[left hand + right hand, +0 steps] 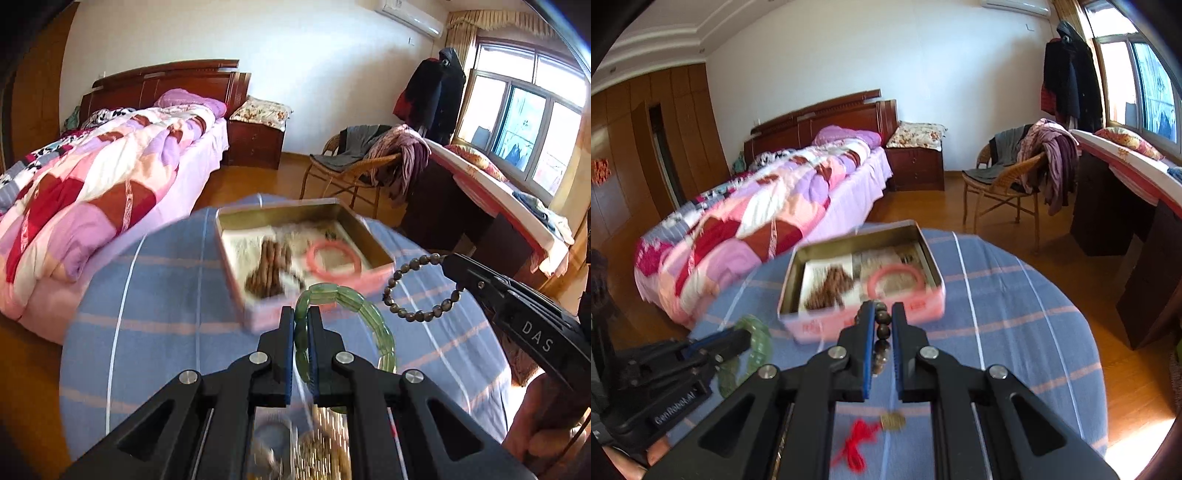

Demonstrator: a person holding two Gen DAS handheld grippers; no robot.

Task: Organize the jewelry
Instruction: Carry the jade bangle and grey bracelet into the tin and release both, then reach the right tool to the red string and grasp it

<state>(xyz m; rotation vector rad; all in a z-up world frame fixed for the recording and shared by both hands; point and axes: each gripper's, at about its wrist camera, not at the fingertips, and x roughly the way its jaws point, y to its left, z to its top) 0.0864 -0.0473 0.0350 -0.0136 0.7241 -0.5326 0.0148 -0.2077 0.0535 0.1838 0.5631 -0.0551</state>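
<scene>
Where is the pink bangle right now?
The pink bangle lies inside the open tin box, on its right side in both wrist views, beside the brown beads there.

White letters "DAS" stand on the black body of the right tongs (448,260) in the left wrist view. The left tongs (748,338) carry a small label reading "GenRobot.AI" (slightly blurred). Red marks on the pink tin (923,299) cannot be read.

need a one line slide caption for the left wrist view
Left gripper shut on a green bracelet, right gripper holding a dark bead bracelet, near the open tin.
</scene>
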